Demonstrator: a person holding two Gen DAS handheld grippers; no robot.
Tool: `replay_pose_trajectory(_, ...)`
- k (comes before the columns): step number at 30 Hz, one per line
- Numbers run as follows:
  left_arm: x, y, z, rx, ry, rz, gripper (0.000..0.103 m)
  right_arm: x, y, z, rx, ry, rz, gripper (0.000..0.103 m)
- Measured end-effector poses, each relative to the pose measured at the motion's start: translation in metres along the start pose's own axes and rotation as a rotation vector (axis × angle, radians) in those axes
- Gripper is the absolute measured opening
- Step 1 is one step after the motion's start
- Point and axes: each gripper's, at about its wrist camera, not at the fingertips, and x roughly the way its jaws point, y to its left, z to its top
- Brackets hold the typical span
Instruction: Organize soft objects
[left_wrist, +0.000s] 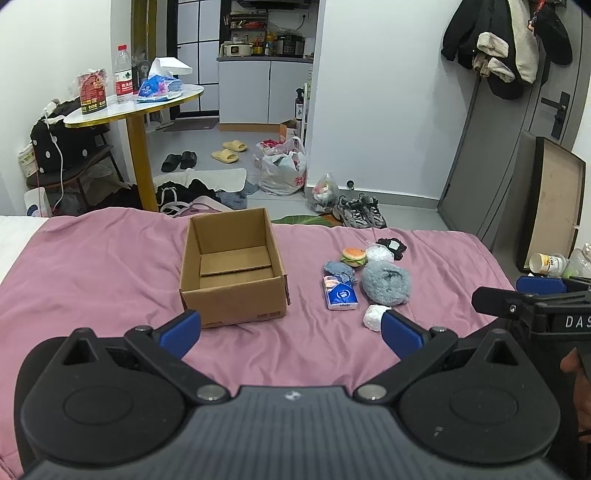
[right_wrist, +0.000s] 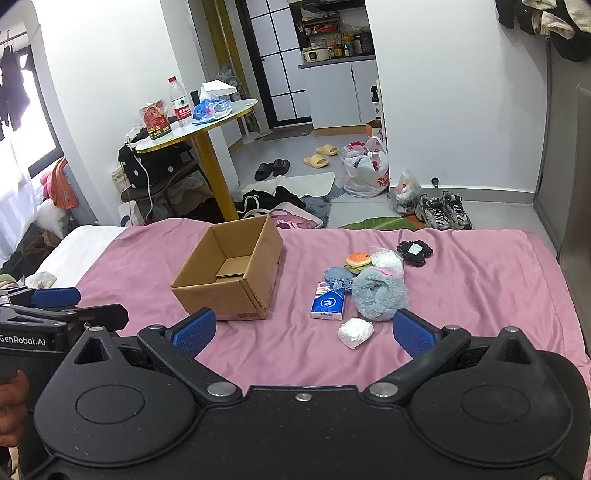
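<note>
A cardboard box (left_wrist: 233, 267) stood open on the bed (left_wrist: 92, 273), left of a cluster of soft things. In that cluster a tissue pack (left_wrist: 340, 293) lay nearest the box, with a fluffy item (left_wrist: 386, 282) just to its right and a wrapped lump (left_wrist: 373, 316) in front of that. Behind them sat a toy burger (left_wrist: 354, 256), a plastic bag (left_wrist: 379, 253) to its right, and a lace piece (left_wrist: 392, 246) farthest back. Beyond the bed's left end stood a table (left_wrist: 147, 105), bearing a bottle (left_wrist: 123, 75).
</note>
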Motion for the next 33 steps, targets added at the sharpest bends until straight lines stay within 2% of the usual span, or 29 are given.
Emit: replay_pose_trajectory(33,-0.0023,0.0007,0.0037,0.004,-0.008,0.001,0.103,-0.0024,-0.0082,-0.0006,0.007,-0.018,-0.006,0.103)
